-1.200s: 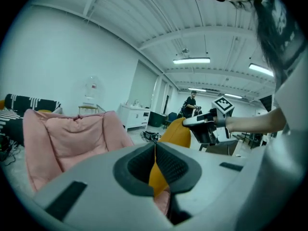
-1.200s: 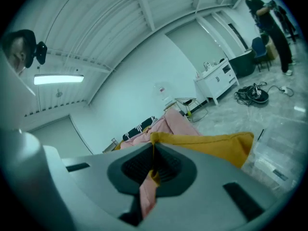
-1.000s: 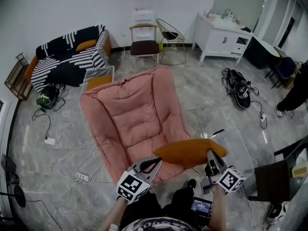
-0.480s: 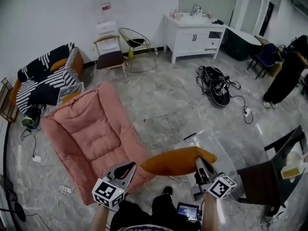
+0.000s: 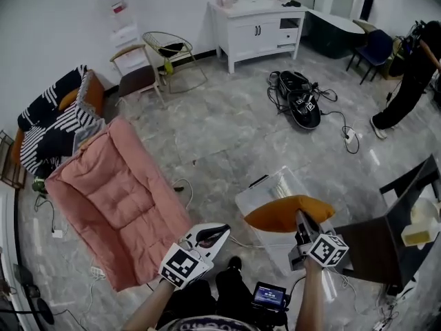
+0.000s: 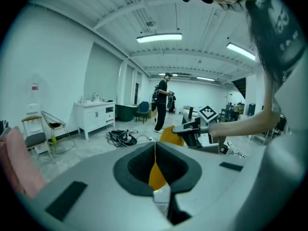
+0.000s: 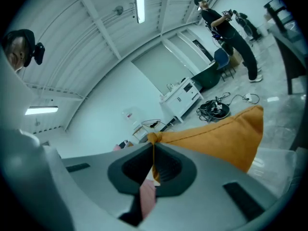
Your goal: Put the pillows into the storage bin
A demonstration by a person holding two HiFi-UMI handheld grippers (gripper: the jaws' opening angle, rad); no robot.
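Observation:
An orange pillow [image 5: 286,212] hangs over the clear storage bin [image 5: 265,189] on the floor. My right gripper [image 5: 300,218] is shut on the pillow's right end; in the right gripper view the jaws [image 7: 153,144] pinch a bunched corner of the orange pillow [image 7: 216,131]. My left gripper [image 5: 222,229] is to the left of the pillow and apart from it. Its jaws [image 6: 155,146] meet with nothing between them, and the pillow [image 6: 169,134] and the right gripper [image 6: 190,130] show beyond. A second orange pillow [image 5: 66,99] lies on the striped sofa at the far left.
A big pink cushion [image 5: 110,195] lies on the floor to the left, with cables beside it. A dark table [image 5: 375,243] stands close to the right of the bin. Farther off are two chairs [image 5: 138,74], a white cabinet [image 5: 255,26], a bag with cables [image 5: 298,102] and a person [image 5: 410,67].
The pillow in my right gripper has moved right, from over the pink cushion to over the clear bin. The left gripper travelled alongside and is now clear of the pillow's left end.

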